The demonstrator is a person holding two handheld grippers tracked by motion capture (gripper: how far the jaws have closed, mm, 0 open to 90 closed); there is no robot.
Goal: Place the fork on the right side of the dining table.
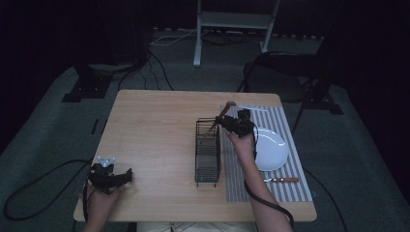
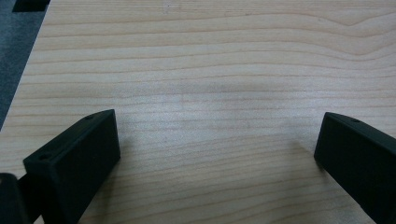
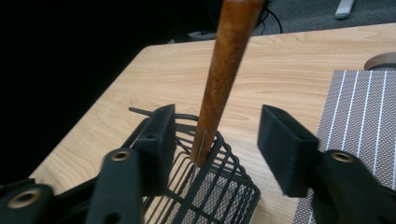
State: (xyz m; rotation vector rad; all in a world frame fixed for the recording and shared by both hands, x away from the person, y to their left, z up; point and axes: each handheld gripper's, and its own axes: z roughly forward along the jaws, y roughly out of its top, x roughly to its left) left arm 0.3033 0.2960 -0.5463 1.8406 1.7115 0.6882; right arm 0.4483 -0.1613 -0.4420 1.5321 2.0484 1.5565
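Right gripper [image 3: 212, 140], jaws apart around wooden-handled utensil [image 3: 224, 79] standing in wire caddy [image 1: 208, 152]; release apparently under way, withdrawal next. Left gripper [image 1: 113, 176] open, idle at table's near-left corner.

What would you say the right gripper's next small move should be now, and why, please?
Probably back the right gripper straight away from the black wire basket. Its jaws stand open on either side of the wooden handle without touching it, and the utensil already leans inside the basket, so it looks released. The left gripper rests open over bare table.
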